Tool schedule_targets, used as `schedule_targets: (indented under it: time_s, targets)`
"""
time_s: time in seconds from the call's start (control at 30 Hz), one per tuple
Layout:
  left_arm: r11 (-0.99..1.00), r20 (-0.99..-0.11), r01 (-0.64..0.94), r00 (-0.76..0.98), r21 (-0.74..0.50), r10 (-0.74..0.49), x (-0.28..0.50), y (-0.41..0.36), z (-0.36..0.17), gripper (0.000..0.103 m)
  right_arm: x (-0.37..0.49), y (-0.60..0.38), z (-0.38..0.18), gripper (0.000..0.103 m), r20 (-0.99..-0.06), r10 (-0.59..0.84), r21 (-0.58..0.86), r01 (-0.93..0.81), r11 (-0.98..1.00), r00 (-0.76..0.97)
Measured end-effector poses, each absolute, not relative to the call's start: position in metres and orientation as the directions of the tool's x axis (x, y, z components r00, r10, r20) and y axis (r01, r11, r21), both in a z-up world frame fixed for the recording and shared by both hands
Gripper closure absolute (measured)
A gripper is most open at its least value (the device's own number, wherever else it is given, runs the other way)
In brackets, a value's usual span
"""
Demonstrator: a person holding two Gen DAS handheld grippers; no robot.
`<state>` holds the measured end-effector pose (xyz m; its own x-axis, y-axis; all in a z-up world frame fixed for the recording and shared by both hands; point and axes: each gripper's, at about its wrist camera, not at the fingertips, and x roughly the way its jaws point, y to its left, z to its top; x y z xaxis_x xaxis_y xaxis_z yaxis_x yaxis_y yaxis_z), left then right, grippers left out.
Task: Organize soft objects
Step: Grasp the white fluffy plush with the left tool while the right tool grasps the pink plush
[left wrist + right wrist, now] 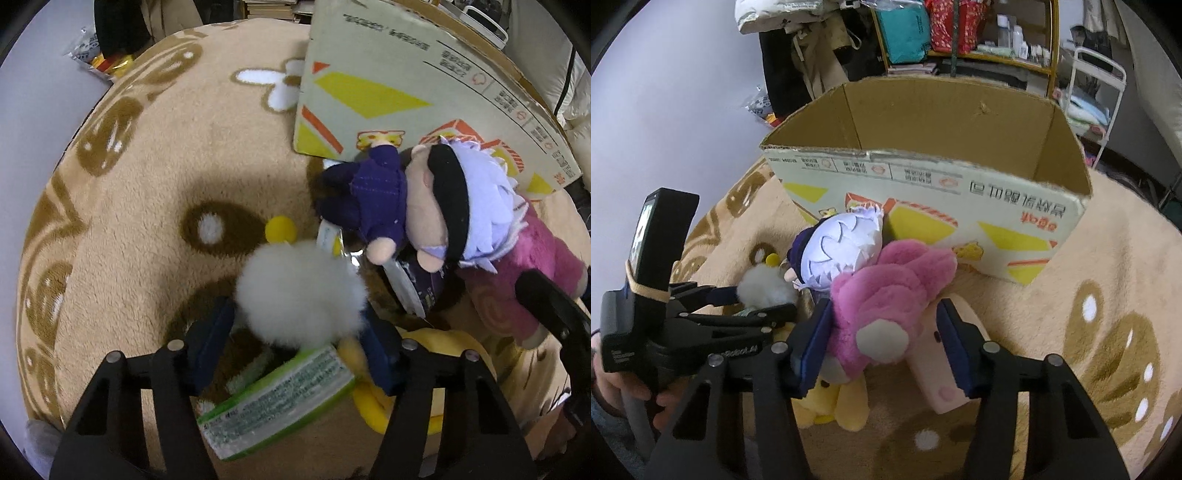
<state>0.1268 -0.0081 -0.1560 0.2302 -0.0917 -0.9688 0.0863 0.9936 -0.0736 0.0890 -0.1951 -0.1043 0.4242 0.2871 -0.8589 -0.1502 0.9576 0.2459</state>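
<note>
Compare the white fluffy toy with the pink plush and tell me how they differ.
The white fluffy toy is round, pale and compact, with a yellow bobble; the pink plush is bigger and longer, with a pale patch. The white toy sits between the left gripper fingers; the pink plush sits between the right gripper fingers. Both are furry and lie on the tan rug, outside the cardboard box.

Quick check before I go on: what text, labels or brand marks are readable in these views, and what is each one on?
"Robot.AI", partly hidden: on the black body of the left gripper.
Red and black printing on the cardboard box: upside down, not readable.
Fine print on the green-edged tag under the white fluffy toy: too small and blurred.
Tag on the doll: unreadable.
</note>
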Motion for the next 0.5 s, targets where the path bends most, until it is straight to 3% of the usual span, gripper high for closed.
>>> schedule_targets:
  time_s: [0.1,0.3,0.5]
  targets:
    - [0.994,-0.968,0.080,0.236,-0.069,-0.086,0.130,-0.008,-0.158,0.044,0.089,-0.199,-0.107,0.054,-0.854,0.323,0.293,-0.136,0.946,0.408]
    - [0.995,-0.959,0.081,0.273,-0.055,-0.075,0.127,-0.008,-0.154,0.066,0.087,-0.204,-0.105,0.058,-0.839,0.338,0.322,-0.112,0.940,0.426]
    - [0.996,-0.943,0.086,0.326,-0.036,-0.062,0.120,-0.010,-0.142,0.071,0.082,-0.200,-0.098,0.059,-0.831,0.330,0.301,-0.137,0.944,0.448]
